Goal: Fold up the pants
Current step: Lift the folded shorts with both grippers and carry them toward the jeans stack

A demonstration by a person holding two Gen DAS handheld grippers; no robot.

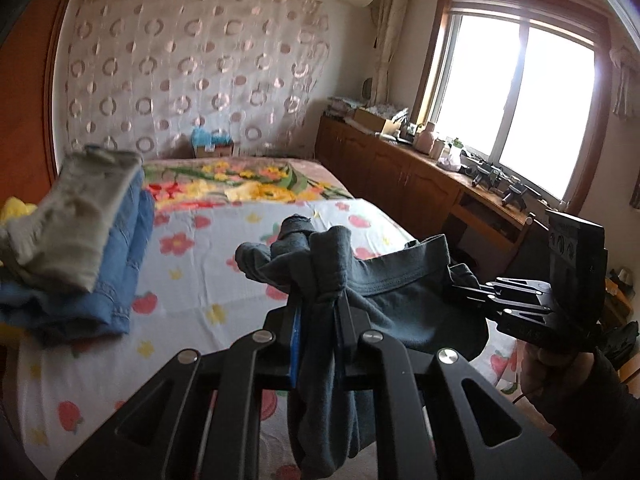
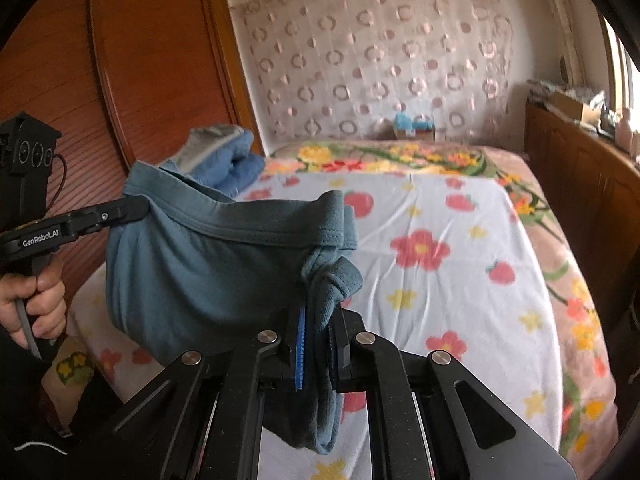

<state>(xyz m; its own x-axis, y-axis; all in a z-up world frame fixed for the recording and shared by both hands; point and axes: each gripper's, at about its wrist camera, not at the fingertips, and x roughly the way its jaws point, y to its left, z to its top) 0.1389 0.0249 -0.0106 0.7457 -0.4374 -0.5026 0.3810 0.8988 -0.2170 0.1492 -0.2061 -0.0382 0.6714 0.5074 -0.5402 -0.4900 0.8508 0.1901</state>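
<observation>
The blue-grey pants (image 1: 384, 292) are held above the bed (image 1: 224, 240), the left tongs (image 1: 316, 320) and the right tongs (image 2: 320, 340) each clamped on the waistband. A window (image 1: 520, 92) is shown only in the left view; "GenRobot.AI" is read only in the right view.

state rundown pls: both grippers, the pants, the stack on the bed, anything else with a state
Left gripper: shut on the pants' bunched fabric.
Right gripper: shut on the pants.
Blue-grey knit pants: lifted off the bed, waistband strung between both grippers, rest hanging loose, unfolded.
Pile of clothes, grey piece on blue denim: folded, stacked at the bed's edge.
Flower-print bed sheet: spread flat, slightly wrinkled.
Wooden-framed window: panes look closed; too bright to be certain.
</observation>
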